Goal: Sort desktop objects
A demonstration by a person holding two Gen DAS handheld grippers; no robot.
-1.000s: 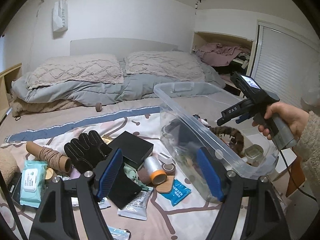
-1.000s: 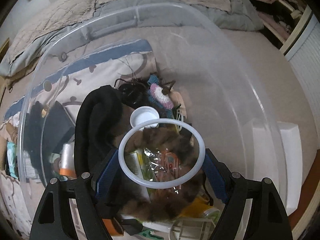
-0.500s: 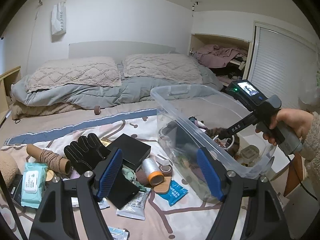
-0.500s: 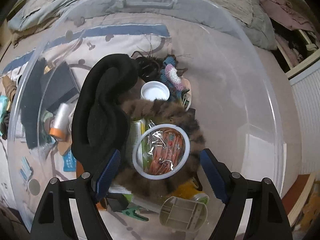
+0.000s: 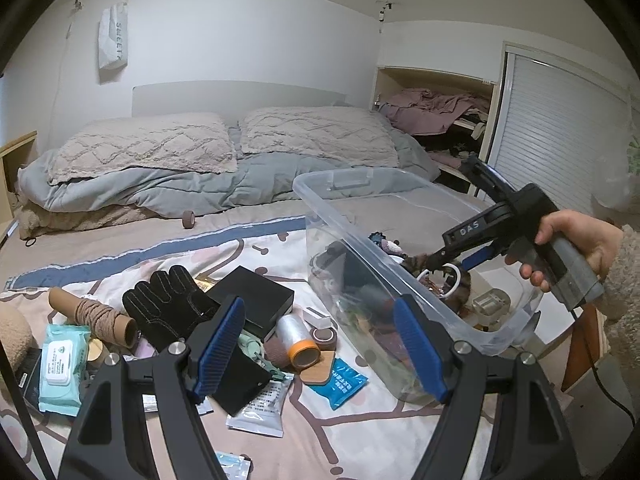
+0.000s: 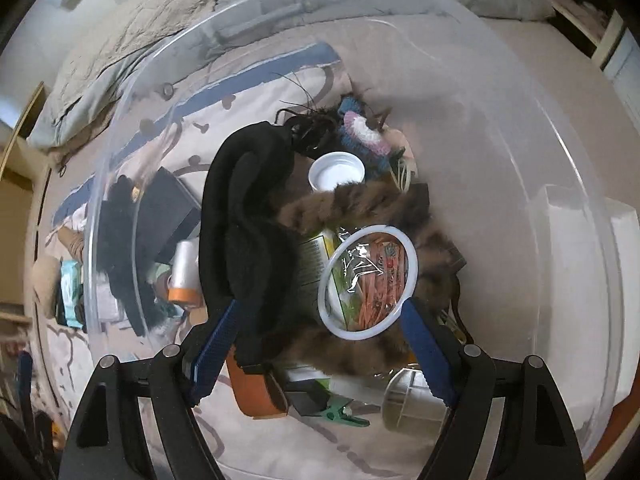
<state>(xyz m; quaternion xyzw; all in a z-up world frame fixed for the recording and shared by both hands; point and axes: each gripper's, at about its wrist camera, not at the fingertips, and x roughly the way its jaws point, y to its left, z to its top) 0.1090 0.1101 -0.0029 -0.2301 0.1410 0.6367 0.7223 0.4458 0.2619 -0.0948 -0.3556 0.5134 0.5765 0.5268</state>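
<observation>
I see: clear bin (image 5: 400, 216) | black glove (image 5: 168, 304), lower left | teal wipes pack (image 5: 60, 364) | orange-ended tape roll (image 5: 300, 344) | white ring (image 6: 366, 280) on brown striped fur (image 6: 352, 208) | blue gripper pads (image 5: 222, 344) | diamond-patterned beige pillows (image 5: 144, 148), upper left

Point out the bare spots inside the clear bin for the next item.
The clear bin has bare floor along its far end and its right side, beyond the fur piece and white cap. The near left part is crowded: black cloth, white ring, green clip.
</observation>
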